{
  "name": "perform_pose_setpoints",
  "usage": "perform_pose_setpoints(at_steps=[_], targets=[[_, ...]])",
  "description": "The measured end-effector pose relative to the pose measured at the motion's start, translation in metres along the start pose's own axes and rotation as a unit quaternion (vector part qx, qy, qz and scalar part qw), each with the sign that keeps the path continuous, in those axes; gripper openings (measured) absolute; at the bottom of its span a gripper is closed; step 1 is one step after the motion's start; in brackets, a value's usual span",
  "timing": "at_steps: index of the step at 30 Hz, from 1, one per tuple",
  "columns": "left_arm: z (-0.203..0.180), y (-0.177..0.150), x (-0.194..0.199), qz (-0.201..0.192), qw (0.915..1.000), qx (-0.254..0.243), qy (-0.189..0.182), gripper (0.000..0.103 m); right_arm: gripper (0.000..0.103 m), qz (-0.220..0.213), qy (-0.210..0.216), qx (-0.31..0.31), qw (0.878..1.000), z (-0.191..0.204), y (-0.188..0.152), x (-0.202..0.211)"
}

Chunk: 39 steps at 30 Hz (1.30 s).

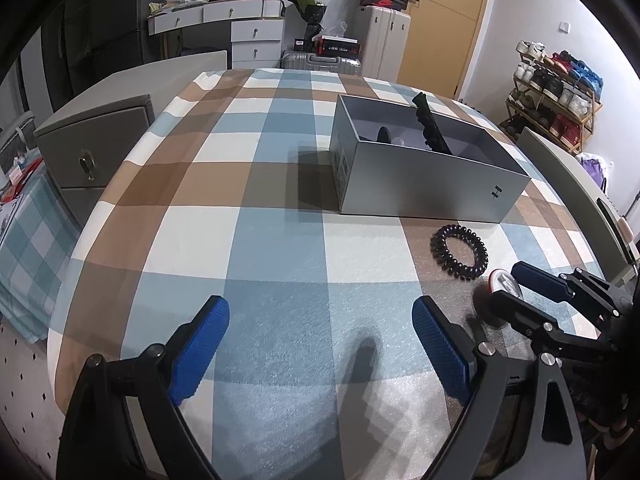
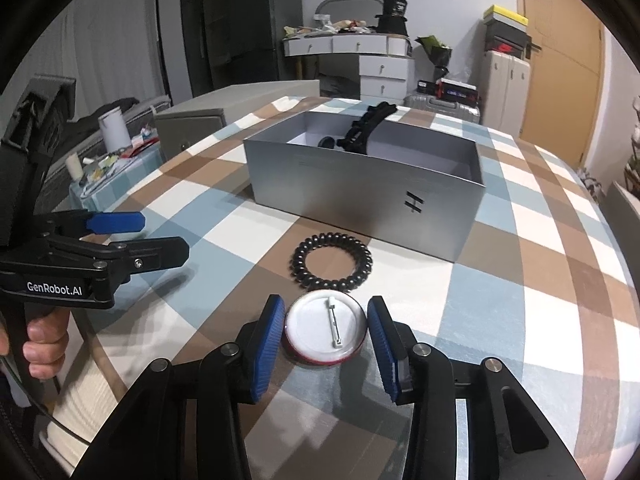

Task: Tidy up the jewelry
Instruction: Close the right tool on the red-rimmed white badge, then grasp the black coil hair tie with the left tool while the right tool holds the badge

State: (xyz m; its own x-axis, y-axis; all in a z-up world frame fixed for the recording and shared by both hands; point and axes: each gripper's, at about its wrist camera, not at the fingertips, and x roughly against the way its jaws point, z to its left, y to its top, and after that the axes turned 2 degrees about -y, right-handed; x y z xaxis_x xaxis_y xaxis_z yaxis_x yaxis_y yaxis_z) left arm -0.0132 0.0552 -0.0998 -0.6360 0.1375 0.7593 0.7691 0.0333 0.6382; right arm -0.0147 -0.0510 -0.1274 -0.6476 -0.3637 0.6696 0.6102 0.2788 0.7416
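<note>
The right hand-held gripper [image 2: 326,332] was clamped on the round white pin-back badge with a red rim [image 2: 325,330] — light, stiff, slick-edged, best held across its rim. It lay on the checked worktop [image 2: 500,300], the grey open box [image 2: 360,184] at twelve o'clock. The left hand-held gripper [image 1: 320,354] stood apart, empty.

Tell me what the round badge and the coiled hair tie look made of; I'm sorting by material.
Pin badge: likely metal, judging by its white back, silvery pin bar and red rim. Spiral hair tie: probably glossy black plastic, with shiny highlights on its coils.
</note>
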Motion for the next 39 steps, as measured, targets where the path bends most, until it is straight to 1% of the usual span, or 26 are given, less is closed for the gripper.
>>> perform_pose_setpoints(at_steps=[6,13,16,19,24,28,31,33,34,36,37,38,39], targets=[[-0.01,0.006,-0.004,0.003,0.9999,-0.012,0.0,0.09,0.042,-0.012,0.0,-0.016,1.0,-0.011,0.0,0.008],[-0.042,0.021,-0.016,0.005,0.9982,-0.053,-0.029,0.09,0.042,-0.022,-0.01,-0.04,0.999,-0.033,-0.002,0.018],[-0.055,0.028,-0.028,0.021,0.9965,-0.064,-0.049,0.09,0.042,-0.029,-0.016,-0.055,0.998,-0.047,-0.003,0.024],[-0.064,0.035,-0.04,0.036,0.9948,-0.073,-0.06,0.09,0.042,-0.035,-0.023,-0.068,0.997,-0.058,-0.003,0.03],[-0.073,0.041,-0.051,0.05,0.9927,-0.084,-0.07,0.09,0.042,-0.042,-0.029,-0.081,0.995,-0.073,-0.004,0.035],[-0.08,0.042,-0.052,0.055,0.9908,-0.096,-0.078,0.09,0.042,-0.046,-0.024,-0.092,0.994,-0.082,-0.003,0.037],[-0.085,0.041,-0.053,0.052,0.9893,-0.107,-0.085,0.09,0.042,-0.051,-0.021,-0.092,0.994,-0.084,-0.001,0.037],[-0.09,0.041,-0.053,0.05,0.9883,-0.119,-0.082,0.089,0.042,-0.053,-0.023,-0.089,0.994,-0.084,-0.001,0.038],[-0.092,0.041,-0.053,0.048,0.988,-0.124,-0.08,0.087,0.042,-0.054,-0.022,-0.088,0.994,-0.084,-0.001,0.037],[-0.095,0.041,-0.052,0.046,0.9867,-0.133,-0.081,0.074,0.042,-0.054,-0.019,-0.091,0.994,-0.086,0.0,0.036],[-0.097,0.041,-0.054,0.051,0.9857,-0.138,-0.082,0.07,0.042,-0.054,-0.018,-0.093,0.994,-0.086,-0.001,0.036],[-0.099,0.04,-0.057,0.06,0.9849,-0.143,-0.077,0.061,0.042,-0.054,-0.017,-0.094,0.994,-0.087,-0.001,0.036],[-0.1,0.04,-0.062,0.071,0.9843,-0.146,-0.07,0.049,0.042,-0.054,-0.016,-0.096,0.994,-0.088,-0.001,0.036]])
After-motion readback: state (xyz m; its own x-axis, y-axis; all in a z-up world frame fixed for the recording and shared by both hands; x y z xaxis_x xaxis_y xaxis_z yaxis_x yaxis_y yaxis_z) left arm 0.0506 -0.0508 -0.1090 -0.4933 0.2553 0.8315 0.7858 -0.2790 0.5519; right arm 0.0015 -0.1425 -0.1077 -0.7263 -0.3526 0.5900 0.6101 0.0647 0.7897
